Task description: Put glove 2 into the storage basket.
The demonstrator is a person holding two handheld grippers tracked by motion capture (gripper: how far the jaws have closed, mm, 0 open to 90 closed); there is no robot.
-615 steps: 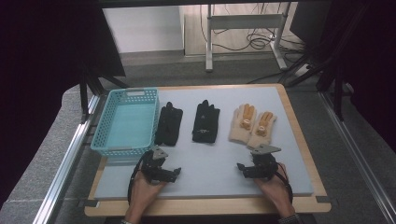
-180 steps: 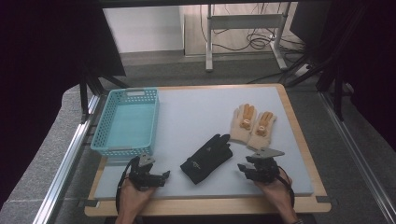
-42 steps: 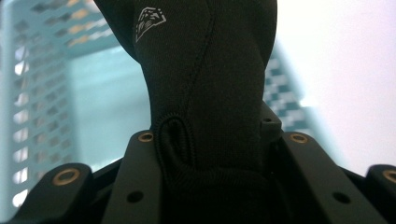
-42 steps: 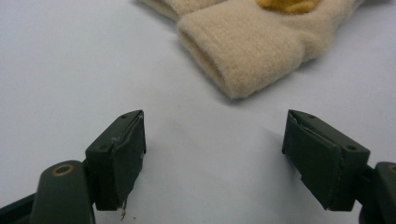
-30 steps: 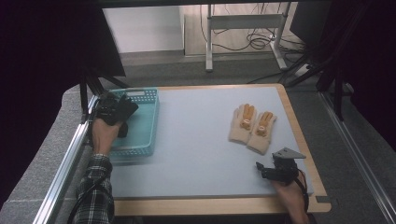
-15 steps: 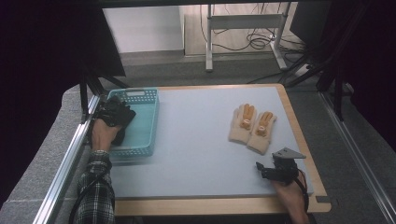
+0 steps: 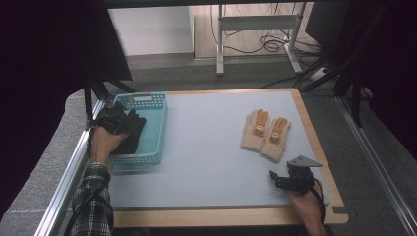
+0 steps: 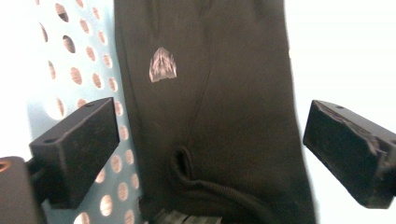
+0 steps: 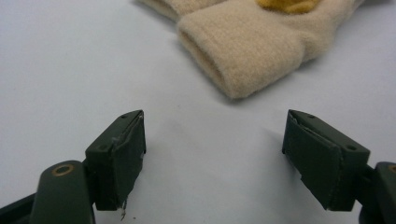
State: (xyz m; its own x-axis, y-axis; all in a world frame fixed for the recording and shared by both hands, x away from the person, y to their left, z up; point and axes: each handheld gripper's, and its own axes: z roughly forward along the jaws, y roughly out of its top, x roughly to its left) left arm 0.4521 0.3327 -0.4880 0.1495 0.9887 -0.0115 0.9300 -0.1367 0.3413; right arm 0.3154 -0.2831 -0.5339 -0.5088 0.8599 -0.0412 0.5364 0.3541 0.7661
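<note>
At the far left of the worktop (image 7: 206, 162), the left claw (image 7: 115, 123) hangs over the teal perforated basket (image 7: 150, 142), its jaws spread wide with nothing between them; in the left gripper view the black gloves (image 8: 219, 116) lie directly below it on the basket floor, one bearing a small silver emblem (image 8: 162, 65), a ribbed cuff curling at the near edge. The black pair looks already delivered, so the likely next item is the pair of beige gloves (image 7: 265, 135) with orange patches, lying flat side by side right of centre, well apart from the basket. Their long axis runs near to far, tilted slightly, cuffs toward the person. The right claw (image 7: 280, 181) sits low at the near right of the worktop, jaws also standing open and empty. In the right gripper view a beige cuff (image 9: 243, 53) lies just ahead of it, off to the right. The right hand (image 7: 307, 206) is plainly the nearer one.
</note>
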